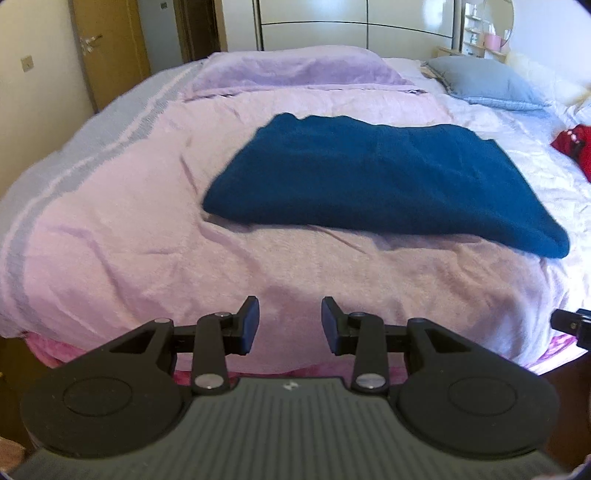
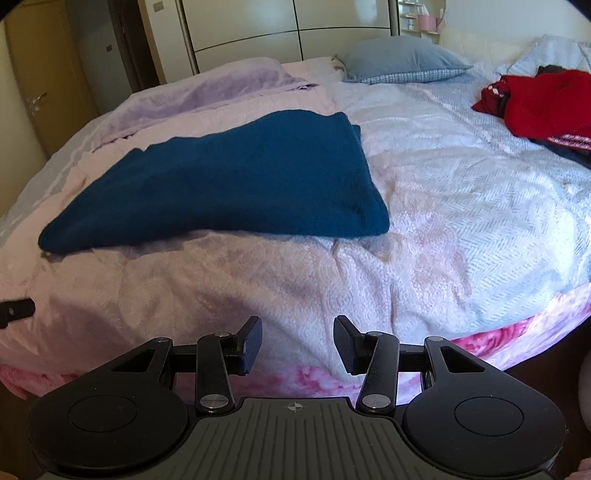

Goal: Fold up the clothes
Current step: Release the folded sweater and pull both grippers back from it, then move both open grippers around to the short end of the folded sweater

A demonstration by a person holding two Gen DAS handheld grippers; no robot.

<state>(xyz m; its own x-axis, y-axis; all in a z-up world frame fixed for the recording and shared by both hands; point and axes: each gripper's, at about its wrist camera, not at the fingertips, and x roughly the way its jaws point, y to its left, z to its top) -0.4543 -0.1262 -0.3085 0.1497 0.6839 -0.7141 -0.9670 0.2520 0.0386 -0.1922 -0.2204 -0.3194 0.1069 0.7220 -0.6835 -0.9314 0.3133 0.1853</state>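
Blue garment [image 1: 384,181], folded, flat on bed [image 1: 122,236] near front edge. Red clothes [image 2: 546,107] far right, well apart. Left gripper [image 1: 290,325], right gripper [image 2: 297,345]: both released, empty, before bed edge.

Pale wardrobe [image 1: 354,26] behind the bed [image 1: 129,229]; wooden door [image 1: 110,48] left.

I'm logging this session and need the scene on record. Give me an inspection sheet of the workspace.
Surface: bed under a rumpled pale pink cover.
Job's things: blue garment lying folded flat on the bed.
Clutter: red clothes heaped at the far right.
Grippers: left gripper and right gripper open, empty, short of the garment.
Cables: nothing seen.
Surroundings: grey pillow, wardrobe, wooden door.
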